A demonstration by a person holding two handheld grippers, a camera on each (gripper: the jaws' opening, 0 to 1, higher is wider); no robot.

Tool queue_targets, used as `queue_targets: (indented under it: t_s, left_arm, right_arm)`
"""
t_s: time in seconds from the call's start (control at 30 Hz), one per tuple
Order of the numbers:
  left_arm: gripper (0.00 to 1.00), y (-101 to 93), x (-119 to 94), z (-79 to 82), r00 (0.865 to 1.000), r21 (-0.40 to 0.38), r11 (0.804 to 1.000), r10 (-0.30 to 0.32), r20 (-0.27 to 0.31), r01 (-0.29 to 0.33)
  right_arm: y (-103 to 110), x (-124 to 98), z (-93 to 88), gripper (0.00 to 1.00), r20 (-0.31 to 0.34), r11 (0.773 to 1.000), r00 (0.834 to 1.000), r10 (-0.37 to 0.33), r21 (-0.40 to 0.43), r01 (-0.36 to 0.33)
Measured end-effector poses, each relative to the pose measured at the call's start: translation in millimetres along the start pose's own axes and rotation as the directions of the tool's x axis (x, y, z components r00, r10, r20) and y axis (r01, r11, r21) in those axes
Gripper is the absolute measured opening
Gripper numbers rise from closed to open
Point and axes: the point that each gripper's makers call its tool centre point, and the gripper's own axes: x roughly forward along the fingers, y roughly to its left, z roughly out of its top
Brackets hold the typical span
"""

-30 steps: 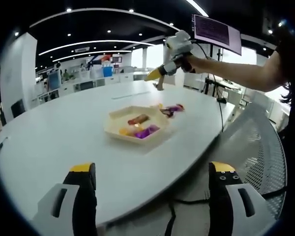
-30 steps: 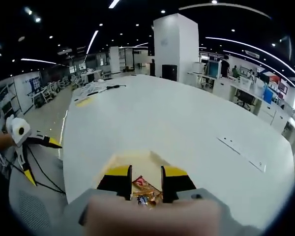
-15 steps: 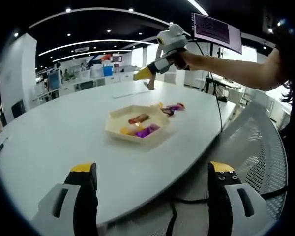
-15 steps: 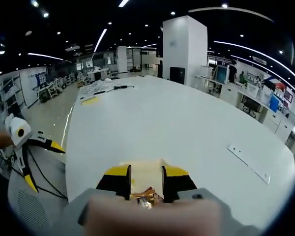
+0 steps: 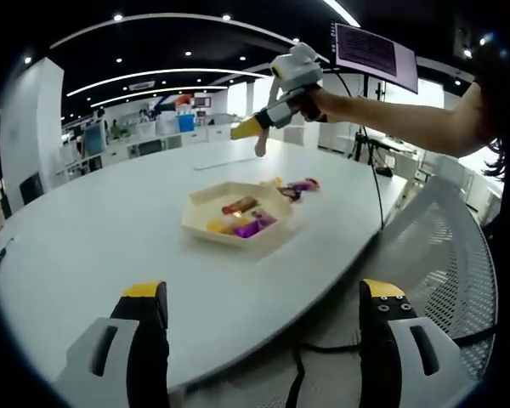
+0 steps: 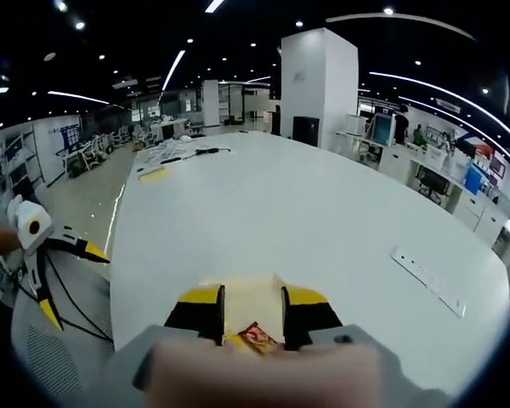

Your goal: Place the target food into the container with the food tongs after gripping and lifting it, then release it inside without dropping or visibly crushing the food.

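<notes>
Two grippers: counted, one per hand.
Left gripper [image 5: 263, 293]: held low at the near edge of the table [image 5: 93, 246]; jaws set wide apart, nothing between them.
Right gripper [image 5: 248, 129]: held aloft over the far side of the table by one hand [image 5: 313, 100] on an outstretched arm; yellow tips pointed down toward the tray. Own view: jaws parted by a narrow gap; grip could not be told.
Tongs [image 5: 260, 146]: noted as one pale slim piece hanging just under the right gripper's yellow tips; wide or narrow could not be told; nothing seen held in them.
Tray [image 5: 206, 197]: one, pale, six-sided, flat on the white table, below and nearer than the right gripper.
Food in tray: at least three wrapped pieces counted in the left gripper view, namely one red-brown piece [image 5: 240, 205], one yellow piece [image 5: 214, 227] and one purple piece [image 5: 248, 229].
Target food: one red wrapper [image 6: 257, 335] seen in the right gripper view through the gap between the jaws, against the pale tray floor; lying or in the air could not be told.
Food outside tray: small purple and orange cluster [image 5: 297, 186] on the table just beyond the tray's far corner; exact count not legible.
Monitor [image 5: 374, 53]: one, lit, behind the arm.
</notes>
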Motion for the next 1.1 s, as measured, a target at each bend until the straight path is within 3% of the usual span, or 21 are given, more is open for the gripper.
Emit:
queue_targets:
  t_s: [0.2,0.5,0.77,0.97,1.1]
  left_arm:
    - [0.9,0.0,0.2,-0.2,1.0,-0.001,1.0,-0.002,-0.002,0.002]
    - [0.91,0.8,0.5,-1.8,1.0,-0.004,1.0,0.002,-0.01,-0.002]
    - [0.9,2.5,0.4,-2.5,1.0,-0.001,1.0,0.012,-0.013,-0.012]
    - [0.89,2.8,0.7,-3.5,1.0,-0.001,1.0,0.015,-0.02,-0.015]
    - [0.89,3.1,0.4,-2.9,1.0,0.001,1.0,0.018,-0.015,-0.018]
  right_arm:
    - [-16.0,-13.1,-15.3,0.26,-0.01,0.999,0.999,-0.031,0.035,0.031]
    - [-38.8,-31.1,-29.2,0.26,0.031,0.989,0.997,-0.068,0.131,0.063]
    - [-48.3,-35.4,-44.9,0.26,0.022,0.987,0.996,-0.086,0.14,0.082]
    - [-58.3,-34.3,-68.1,0.27,-0.027,0.986,0.994,-0.103,0.13,0.106]
    - [-61.6,-33.4,-75.5,0.27,-0.008,0.979,0.995,-0.095,0.181,0.095]
